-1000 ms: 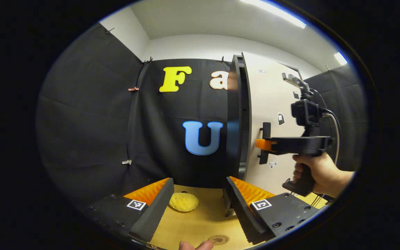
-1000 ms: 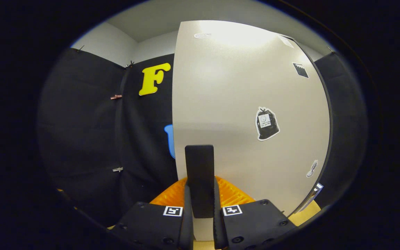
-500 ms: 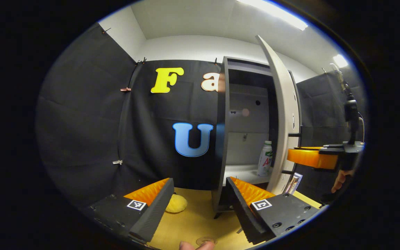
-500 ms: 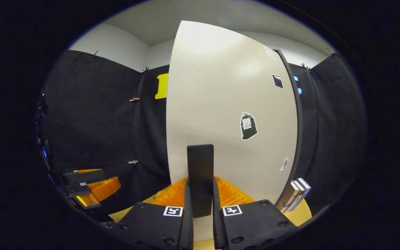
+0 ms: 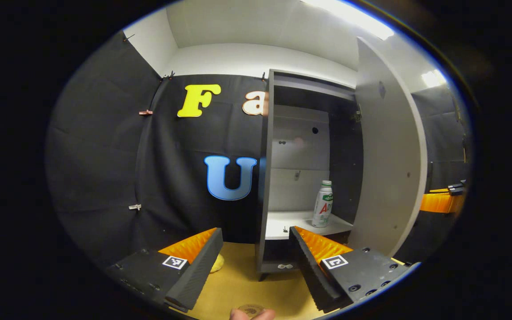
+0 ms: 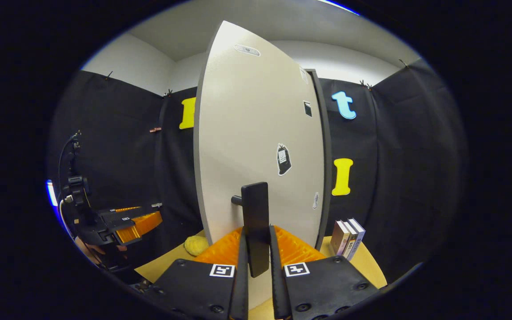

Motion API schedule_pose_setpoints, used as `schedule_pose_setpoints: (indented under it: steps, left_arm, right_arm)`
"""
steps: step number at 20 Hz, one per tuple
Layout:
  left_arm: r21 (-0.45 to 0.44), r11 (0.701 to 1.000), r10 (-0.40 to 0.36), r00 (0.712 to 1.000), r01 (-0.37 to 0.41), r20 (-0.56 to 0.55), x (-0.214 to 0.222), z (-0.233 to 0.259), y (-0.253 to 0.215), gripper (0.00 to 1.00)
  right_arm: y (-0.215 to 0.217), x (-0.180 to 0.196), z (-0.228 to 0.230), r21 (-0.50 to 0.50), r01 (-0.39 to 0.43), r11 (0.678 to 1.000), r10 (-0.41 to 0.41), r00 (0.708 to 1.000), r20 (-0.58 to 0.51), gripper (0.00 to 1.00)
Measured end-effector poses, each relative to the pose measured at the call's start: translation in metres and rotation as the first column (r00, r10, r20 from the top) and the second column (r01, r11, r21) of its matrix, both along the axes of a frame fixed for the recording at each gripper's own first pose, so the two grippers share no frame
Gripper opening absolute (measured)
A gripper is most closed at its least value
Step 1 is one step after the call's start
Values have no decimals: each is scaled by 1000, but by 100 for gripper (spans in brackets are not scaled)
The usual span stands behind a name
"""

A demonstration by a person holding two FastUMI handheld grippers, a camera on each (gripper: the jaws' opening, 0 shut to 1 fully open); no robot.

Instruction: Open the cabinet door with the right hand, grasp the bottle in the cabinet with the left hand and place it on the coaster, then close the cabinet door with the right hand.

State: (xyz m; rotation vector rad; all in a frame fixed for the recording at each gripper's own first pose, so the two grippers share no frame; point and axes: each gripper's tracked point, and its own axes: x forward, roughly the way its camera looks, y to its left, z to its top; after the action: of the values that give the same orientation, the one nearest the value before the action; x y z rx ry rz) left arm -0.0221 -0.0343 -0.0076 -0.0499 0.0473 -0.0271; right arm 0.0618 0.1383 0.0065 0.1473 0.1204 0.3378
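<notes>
a tan surface carries the cabinet. the cabinet door stands swung wide. the right claw is pinching the door handle between both fingers. the bottle stands upright on the cabinet shelf. the left claw is spread, empty, facing the opening. the coaster lies on the surface below it.

Quick count: one cabinet with one door, one bottle on its shelf, and one handle. Also three books, one yellow sponge-looking lump, one coaster, and two grippers.
</notes>
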Motion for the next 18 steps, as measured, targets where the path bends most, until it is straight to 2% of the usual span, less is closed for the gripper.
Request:
schedule_pose_setpoints:
  steps: [6,12,13,14,18]
  left_arm:
    - [4,999,-45,999,45,0,13,2,-25,94]
    - [-5,998,-70,998,70,-1,30,1,-47,94]
    - [-9,997,-75,997,75,-1,33,0,-50,94]
    - [-13,997,-79,997,79,-2,36,0,-53,94]
    - [-17,995,-99,995,99,-3,47,0,-68,94]
  right_arm:
    - [-23,-1,-3,-51,42,998,-42,999,-3,25]
    - [-39,-1,-2,-39,89,995,-90,996,-12,25]
    - [-42,0,-2,-36,99,994,-100,995,-14,19]
    - [-45,0,-3,-30,108,994,-109,994,-21,25]
    - [-51,1,-2,-14,136,991,-137,990,-37,21]
